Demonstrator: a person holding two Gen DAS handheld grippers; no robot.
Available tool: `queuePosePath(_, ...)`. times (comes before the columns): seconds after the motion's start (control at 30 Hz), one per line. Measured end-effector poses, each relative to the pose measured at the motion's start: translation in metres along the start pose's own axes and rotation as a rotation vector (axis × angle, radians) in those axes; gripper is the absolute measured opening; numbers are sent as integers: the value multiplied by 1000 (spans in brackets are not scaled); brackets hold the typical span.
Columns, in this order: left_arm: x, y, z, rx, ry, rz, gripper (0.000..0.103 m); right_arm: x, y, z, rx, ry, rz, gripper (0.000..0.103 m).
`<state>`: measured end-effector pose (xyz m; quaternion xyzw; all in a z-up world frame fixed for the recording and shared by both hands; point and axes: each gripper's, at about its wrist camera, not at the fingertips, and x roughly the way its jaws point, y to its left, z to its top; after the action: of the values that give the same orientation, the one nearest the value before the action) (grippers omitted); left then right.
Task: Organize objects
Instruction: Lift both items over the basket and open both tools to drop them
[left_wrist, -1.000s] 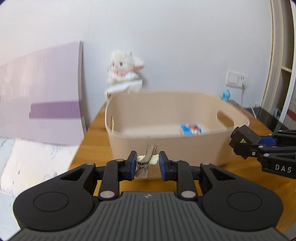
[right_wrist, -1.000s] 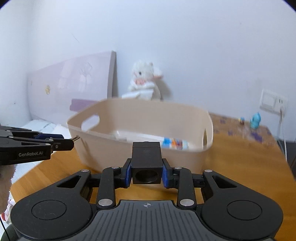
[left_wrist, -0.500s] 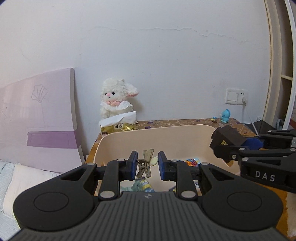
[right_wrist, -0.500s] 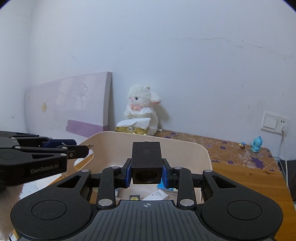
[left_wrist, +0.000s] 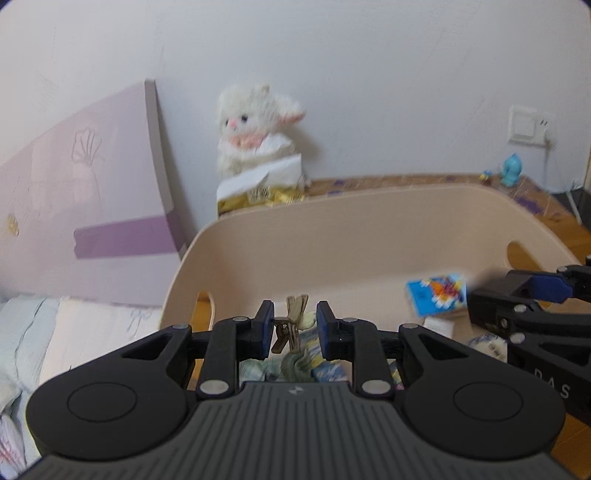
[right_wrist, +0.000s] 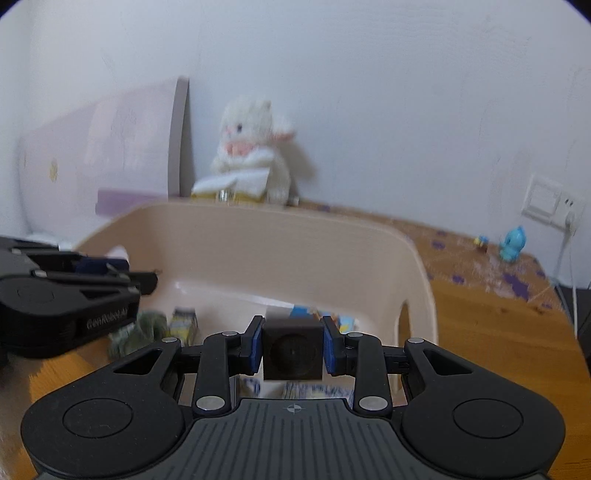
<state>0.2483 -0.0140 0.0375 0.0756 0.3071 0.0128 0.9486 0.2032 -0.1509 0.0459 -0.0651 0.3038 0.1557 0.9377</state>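
**Both grippers over the bin, each with a small item between its jaws**

Left wrist view: the left gripper (left_wrist: 295, 325) pinches a metal hair clip (left_wrist: 290, 325) with a pale charm at its side; the jaws are parting slightly, though the clip hangs between the pads and looks held. It hovers over the near end of the beige plastic storage bin (left_wrist: 332, 236), which fills the middle of the frame. Inside the bin, at 3 o'clock from the clip, leans a blue picture card box (left_wrist: 436, 293); crumpled packets lie just below the jaws. The right gripper (left_wrist: 517, 295) enters at 3 o'clock. A white plush lamb (left_wrist: 255, 136) sits at 12 o'clock beyond the bin. The clip is light, thin, stiff and springy, likely to twist between the pads; it is best taken across its flat middle.

Right wrist view: the right gripper (right_wrist: 293, 350) has a black cube (right_wrist: 291, 350) between its pads, and the jaws are opening, so the hold looks to be loosening above the bin's (right_wrist: 280, 236) interior. The cube seems rigid, smooth-sided and light; its flat opposite faces suit a square pinch. The left gripper (right_wrist: 147, 282) shows at 9 o'clock.
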Motion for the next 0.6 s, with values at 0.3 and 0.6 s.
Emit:
queuePosePath(0.3, -20, 20, -5, -88, -14, -4, 83, -30, -2, 5, 14, -51, -4, 84)
queuePosePath(0.6, -63, 31, -12, -127, -25, 18, 85, -66, 7, -7, -3, -26, 15, 103)
